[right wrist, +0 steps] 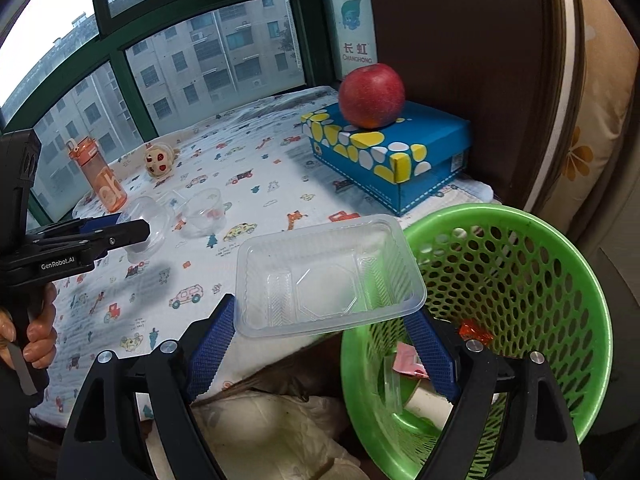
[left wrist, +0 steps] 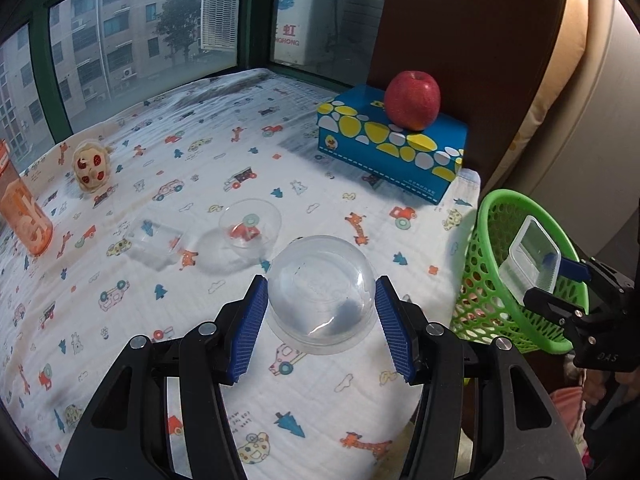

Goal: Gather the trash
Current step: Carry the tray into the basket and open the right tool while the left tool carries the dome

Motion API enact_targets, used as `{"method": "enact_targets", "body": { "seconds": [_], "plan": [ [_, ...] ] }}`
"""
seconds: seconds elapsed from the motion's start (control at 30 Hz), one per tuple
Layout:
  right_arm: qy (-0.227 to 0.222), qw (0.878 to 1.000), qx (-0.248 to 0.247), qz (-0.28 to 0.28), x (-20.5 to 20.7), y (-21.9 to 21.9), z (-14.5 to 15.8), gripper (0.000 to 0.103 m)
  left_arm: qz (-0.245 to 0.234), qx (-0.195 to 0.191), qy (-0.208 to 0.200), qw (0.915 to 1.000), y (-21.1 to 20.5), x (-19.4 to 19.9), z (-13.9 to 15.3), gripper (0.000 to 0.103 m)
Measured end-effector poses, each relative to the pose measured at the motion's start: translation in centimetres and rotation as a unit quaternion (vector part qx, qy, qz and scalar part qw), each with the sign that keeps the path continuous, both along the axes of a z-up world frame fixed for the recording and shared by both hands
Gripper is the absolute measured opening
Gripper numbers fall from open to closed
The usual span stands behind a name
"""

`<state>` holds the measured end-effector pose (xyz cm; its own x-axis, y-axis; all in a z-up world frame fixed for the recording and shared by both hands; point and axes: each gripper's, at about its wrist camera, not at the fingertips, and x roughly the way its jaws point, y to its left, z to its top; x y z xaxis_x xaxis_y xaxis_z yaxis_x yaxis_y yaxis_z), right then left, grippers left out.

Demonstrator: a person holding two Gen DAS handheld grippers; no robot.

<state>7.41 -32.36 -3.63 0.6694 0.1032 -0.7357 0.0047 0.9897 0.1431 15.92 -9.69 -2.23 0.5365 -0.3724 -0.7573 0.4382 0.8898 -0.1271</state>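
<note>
Trash: clear rectangular plastic tray [right wrist: 328, 276] pinched across its width in right claw [right wrist: 324, 334], held at rim of green perforated plastic basket [right wrist: 576, 276] for dropping | clear plastic dome lid [left wrist: 322, 300] clamped between left claw [left wrist: 322, 330] pads above cartoon-print cloth [left wrist: 208, 160], likely next in.

My left gripper [left wrist: 322, 322] has matt black plastic arms, ribbed blue rubber-like pads [left wrist: 394, 330] and shiny metal rivets. It holds a clear, glossy plastic dome cup [left wrist: 322, 300]. My right gripper [right wrist: 326, 350] holds a thin transparent plastic tray [right wrist: 328, 276] with a smooth, shiny surface. The green perforated plastic basket [right wrist: 560, 280] looks smooth. The white printed cotton cloth [left wrist: 280, 168] is soft, matt and lightly wrinkled. The red apple [right wrist: 372, 95] has a waxy skin, and the blue cardboard box [right wrist: 432, 160] is slightly glossy.
</note>
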Motion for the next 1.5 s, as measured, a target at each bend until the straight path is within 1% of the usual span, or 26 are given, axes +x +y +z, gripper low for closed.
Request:
{"method": "enact_targets", "body": {
  "seconds": [0.27,0.73,0.8,0.87,1.27,1.5],
  "plan": [
    [0.002,0.999,-0.005,-0.044,-2.1,-4.1,0.1,0.081,-0.036,-0.001,-0.005,0.9994,-4.1,-0.9,0.8,0.055],
    [0.018,0.993,-0.003,-0.117,-4.4,-10.5,-1.3,0.081,-0.088,0.002,-0.008,0.9961,-10.2,-1.9,1.5,0.055],
    [0.019,0.992,-0.001,-0.122,-4.5,-11.1,-1.5,0.082,-0.094,0.002,-0.007,0.9955,-11.0,-2.0,1.5,0.055],
    [0.018,0.992,0.001,-0.129,-4.8,-11.6,-1.6,0.085,-0.099,0.002,-0.006,0.9951,-11.6,-2.2,1.5,0.055],
    [-0.002,0.988,0.008,-0.152,-7.0,-13.5,-0.3,0.085,-0.137,0.010,0.004,0.9905,-16.2,-3.6,0.9,0.055],
    [-0.013,0.986,0.018,-0.166,-8.4,-14.6,0.2,0.085,-0.158,0.017,0.016,0.9872,-18.9,-4.2,-0.3,0.055]
  ]
}}
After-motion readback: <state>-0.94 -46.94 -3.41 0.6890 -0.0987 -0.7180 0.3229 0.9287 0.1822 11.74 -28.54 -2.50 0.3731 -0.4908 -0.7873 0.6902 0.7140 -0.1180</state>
